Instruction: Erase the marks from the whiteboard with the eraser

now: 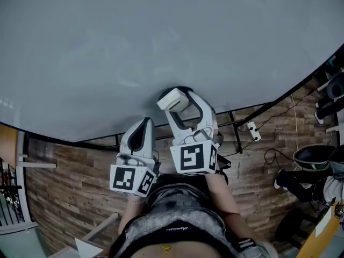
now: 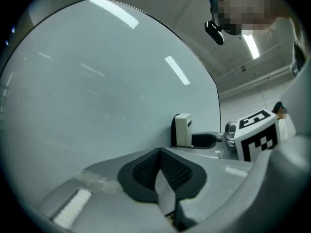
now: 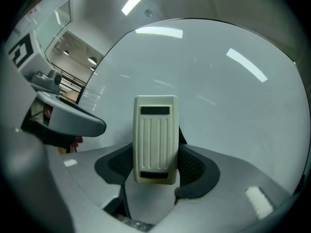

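Your right gripper (image 3: pixel 155 168) has its jaws spread only as wide as the eraser (image 3: pixel 155 140), with one dark pad pressed on each of its long sides. Ahead of you the whiteboard (image 1: pixel 134 47) fills most of the head view and the background of both gripper views, and ceiling lights are mirrored in it. Below its lower edge lies a wood-plank floor (image 1: pixel 70 181). Your left gripper (image 2: pixel 159 168) sits just beside the right one and lower in the head view, its tip short of the board's edge. Its jaws are fully together with nothing between them. You have the eraser near the board's bottom edge. Its long axis lies flat along the board, across your gripper's reach, and stands upright in the right gripper view. The cream ribbed back faces you and the dark felt side is turned to the board, which it appears to touch in the left gripper view.
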